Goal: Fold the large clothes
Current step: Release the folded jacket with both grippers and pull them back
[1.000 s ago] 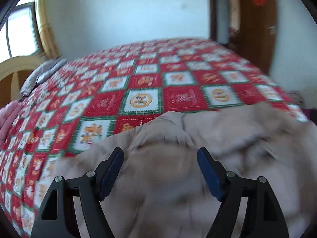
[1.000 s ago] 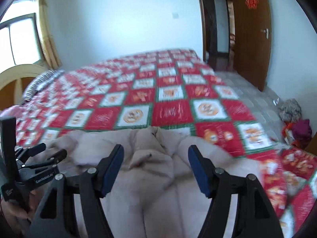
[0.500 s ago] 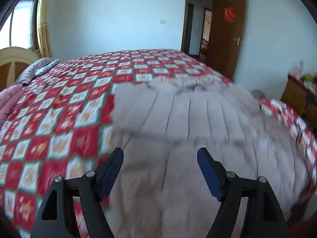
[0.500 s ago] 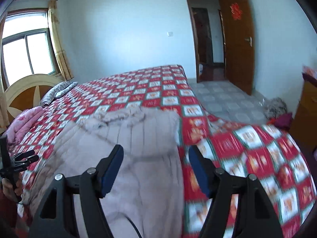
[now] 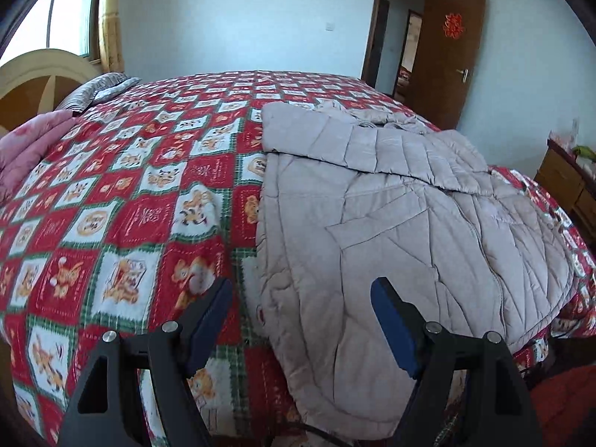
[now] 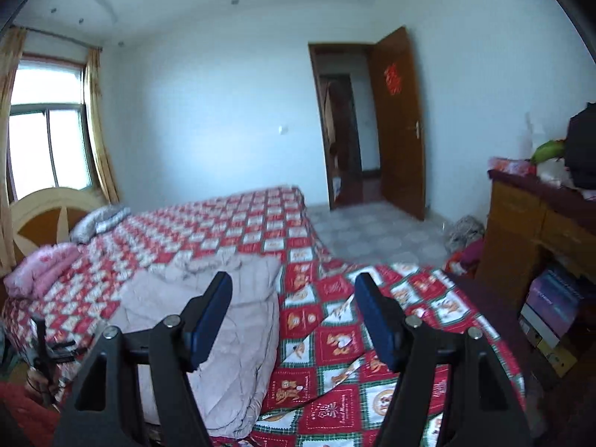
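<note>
A pale quilted coat [image 5: 402, 223] lies spread on the red patterned bedspread [image 5: 123, 201], along the bed's near edge and towards its foot corner, one sleeve folded across its upper part. The left gripper [image 5: 301, 320] hovers over the coat's near hem, fingers wide apart and holding nothing. The right gripper [image 6: 292, 320] is raised above the bed's foot corner, fingers likewise wide and empty. Pillows [image 5: 100, 89] rest by the headboard [image 5: 41, 74].
</note>
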The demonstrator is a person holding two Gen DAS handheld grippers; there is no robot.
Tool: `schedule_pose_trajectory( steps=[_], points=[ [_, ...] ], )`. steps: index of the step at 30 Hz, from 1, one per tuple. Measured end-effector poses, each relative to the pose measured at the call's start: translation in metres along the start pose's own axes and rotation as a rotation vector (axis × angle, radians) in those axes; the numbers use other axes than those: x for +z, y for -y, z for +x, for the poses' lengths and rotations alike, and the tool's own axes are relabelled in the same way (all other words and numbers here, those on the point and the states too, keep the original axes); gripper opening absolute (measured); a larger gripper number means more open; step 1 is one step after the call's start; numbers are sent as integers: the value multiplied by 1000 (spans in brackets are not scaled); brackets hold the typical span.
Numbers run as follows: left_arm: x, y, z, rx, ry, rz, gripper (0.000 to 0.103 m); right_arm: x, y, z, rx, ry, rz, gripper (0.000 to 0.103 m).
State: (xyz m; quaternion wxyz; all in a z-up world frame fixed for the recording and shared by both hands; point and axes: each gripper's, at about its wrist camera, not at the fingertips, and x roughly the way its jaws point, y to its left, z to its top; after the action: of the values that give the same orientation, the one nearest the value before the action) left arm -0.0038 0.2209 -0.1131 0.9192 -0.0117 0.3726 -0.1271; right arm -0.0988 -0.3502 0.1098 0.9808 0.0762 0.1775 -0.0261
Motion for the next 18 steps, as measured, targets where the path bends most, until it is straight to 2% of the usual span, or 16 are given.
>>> schedule_pose_trajectory(
  steps=[1, 3, 4, 5, 9, 11, 13, 15, 16, 18],
  points=[
    [-2, -1, -3, 0, 5, -2, 78, 1, 0, -5, 8, -1, -7, 74],
    [-7, -1, -7, -9, 22, -3, 78, -4, -2, 2, 79, -39, -34, 86],
    [-8, -1, -7, -7, 23, -6, 78, -11, -4, 12, 108, -71, -50, 91],
    [-8, -2, -6, -4, 23, -11, 78, -23, -7, 28, 122, -119, -63, 92],
    [-17, -4, 10, 32, -33, -42, 78, -89, -14, 109, 172, -340, -33, 92],
    [-25, -2, 18, 64, -71, -42, 78, -130, -21, 158, 193, -461, -4, 87],
    [-35, 0, 21, 85, -85, -41, 78, -156, -25, 179, 203, -521, 8, 82],
    [-44, -1, 24, 95, -102, -56, 78, -179, -26, 199, 183, -557, -1, 82],
    [-47, -2, 25, 92, -109, -68, 78, -186, -28, 204, 157, -503, 24, 82],
    [-51, -4, 23, 91, -94, -85, 78, -199, -31, 213, 178, -529, 25, 81]
  ],
)
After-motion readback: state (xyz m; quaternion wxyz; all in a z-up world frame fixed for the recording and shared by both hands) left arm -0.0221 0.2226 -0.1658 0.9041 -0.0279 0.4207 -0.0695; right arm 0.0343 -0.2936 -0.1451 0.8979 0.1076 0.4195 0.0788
